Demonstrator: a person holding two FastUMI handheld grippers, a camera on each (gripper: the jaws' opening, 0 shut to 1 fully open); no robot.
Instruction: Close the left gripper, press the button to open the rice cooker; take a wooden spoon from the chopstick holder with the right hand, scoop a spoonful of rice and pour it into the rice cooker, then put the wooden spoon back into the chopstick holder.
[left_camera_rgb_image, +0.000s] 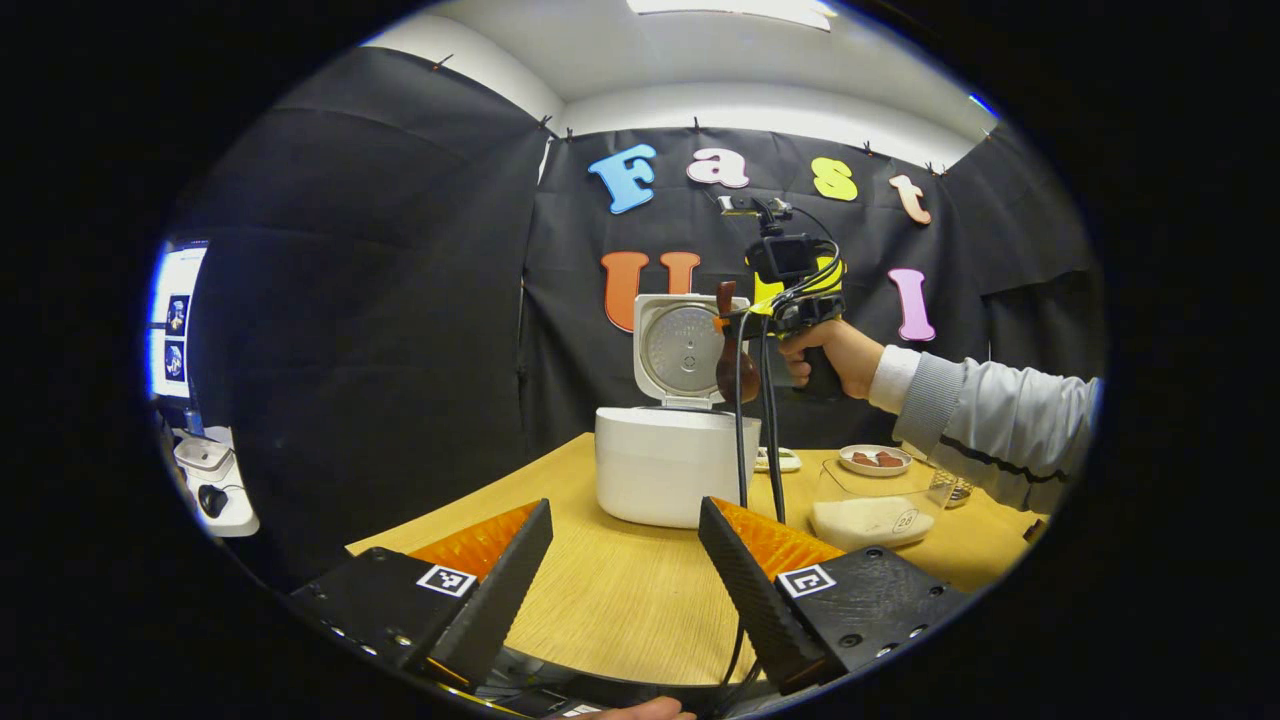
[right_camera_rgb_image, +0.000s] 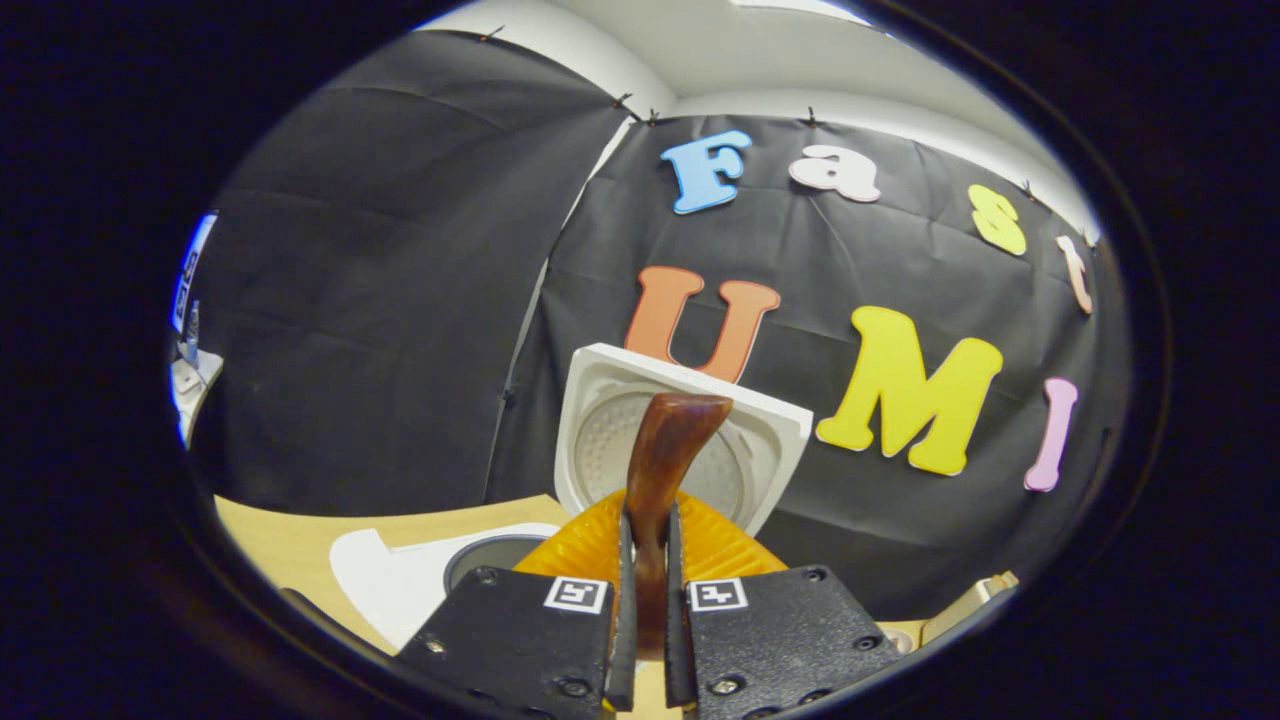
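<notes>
Right hand-held gripper (right_camera_rgb_image: 645, 560) clamped on wooden spoon (right_camera_rgb_image: 662, 450), raised above open rice cooker (left_camera_rgb_image: 672, 462).

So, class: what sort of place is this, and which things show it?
Probably a recording booth staged as a kitchen: black cloth wall, wooden table bearing an open rice cooker, and a camera-rigged right gripper holding a wooden spoon.

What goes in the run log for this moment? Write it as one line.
rice cooker: lid open | right gripper: shut on wooden spoon, held over cooker | left gripper: open, empty | rice container: on table
</notes>
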